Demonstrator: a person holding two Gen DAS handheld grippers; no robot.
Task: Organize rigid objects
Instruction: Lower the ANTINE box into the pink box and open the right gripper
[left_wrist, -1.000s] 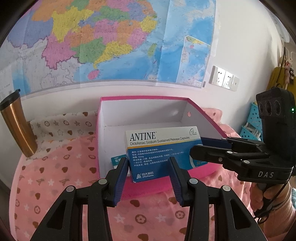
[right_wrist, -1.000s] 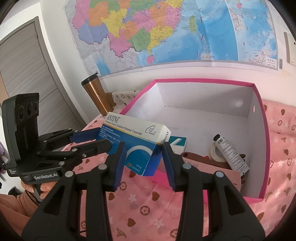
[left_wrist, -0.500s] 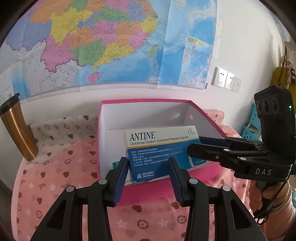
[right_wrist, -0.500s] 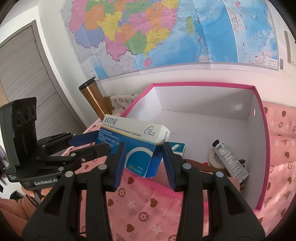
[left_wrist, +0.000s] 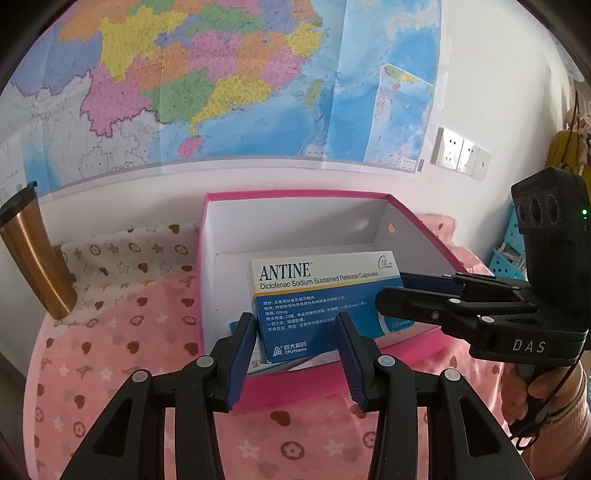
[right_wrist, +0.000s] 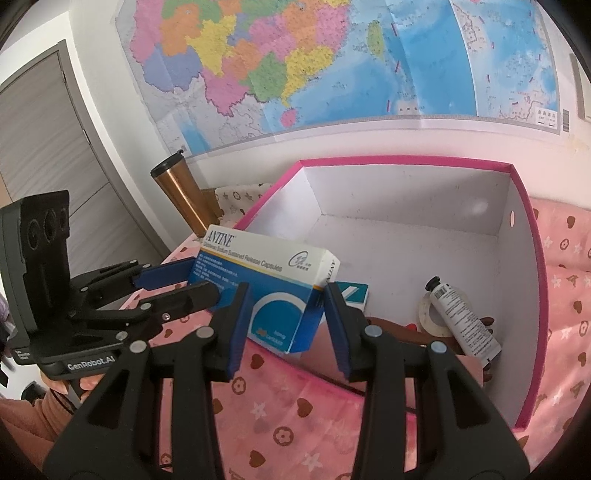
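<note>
A blue and white ANTINE medicine box (left_wrist: 325, 295) (right_wrist: 266, 284) hangs tilted over the near left corner of an open pink storage box (left_wrist: 295, 194) (right_wrist: 406, 160), its lower edge behind the front rim. My left gripper (left_wrist: 297, 325) (right_wrist: 201, 278) is shut on its left end. From the other side my right gripper (right_wrist: 286, 295) (left_wrist: 391, 291) is shut on its right end. In the pink box lie a teal carton (right_wrist: 354, 293), a white tube (right_wrist: 461, 321), a tape roll (right_wrist: 428, 314) and a brown item (right_wrist: 399, 328).
A gold tumbler (left_wrist: 33, 254) (right_wrist: 183, 195) stands against the wall left of the pink box. A pink patterned cloth (left_wrist: 122, 354) covers the surface. A wall map hangs behind. A blue perforated basket (left_wrist: 506, 251) sits at the far right, a grey door (right_wrist: 44, 147) at the left.
Both grippers, still holding the medicine box, have carried it slightly forward, so that its lower edge now sits behind the pink box's front rim.
</note>
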